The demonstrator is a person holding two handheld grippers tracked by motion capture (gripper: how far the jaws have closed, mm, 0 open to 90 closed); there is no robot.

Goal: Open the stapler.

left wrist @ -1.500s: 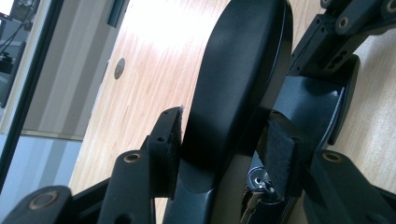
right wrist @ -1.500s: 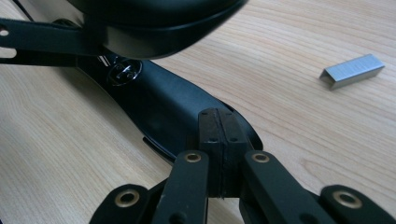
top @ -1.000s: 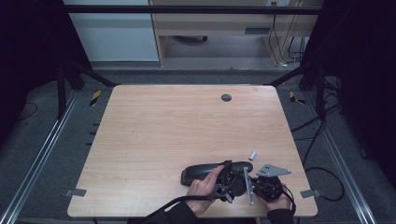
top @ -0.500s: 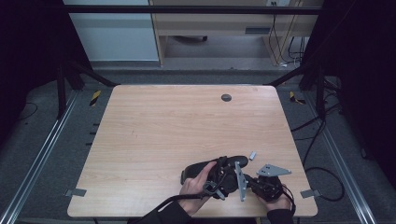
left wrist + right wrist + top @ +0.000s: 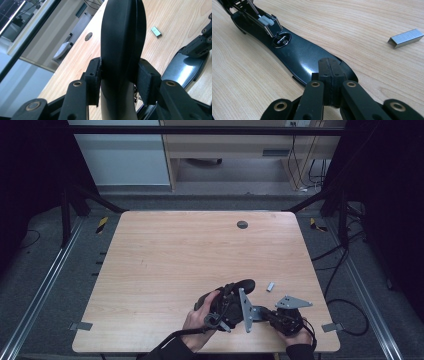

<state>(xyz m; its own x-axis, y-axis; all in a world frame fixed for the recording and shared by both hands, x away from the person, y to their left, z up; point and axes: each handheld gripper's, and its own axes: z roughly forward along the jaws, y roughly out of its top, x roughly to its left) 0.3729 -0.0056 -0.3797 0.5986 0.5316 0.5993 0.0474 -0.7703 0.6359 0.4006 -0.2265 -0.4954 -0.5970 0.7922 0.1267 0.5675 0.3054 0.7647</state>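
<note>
While left tool point(image 5: 119, 80) clamps stapler lid point(image 5: 123, 37), tilted upward

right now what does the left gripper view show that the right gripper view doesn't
Left gripper view: the left gripper, its jaws having just been closing, pressing on both sides of the stapler's black top arm, which rises upright between them; also the round grommet in the table.

Right gripper view: the right gripper, jaws closed together, at the end of the stapler base lying flat, with its metal anvil and the opened staple channel.

Both: the loose strip of staples on the wooden tabletop, and part of the base.
</note>
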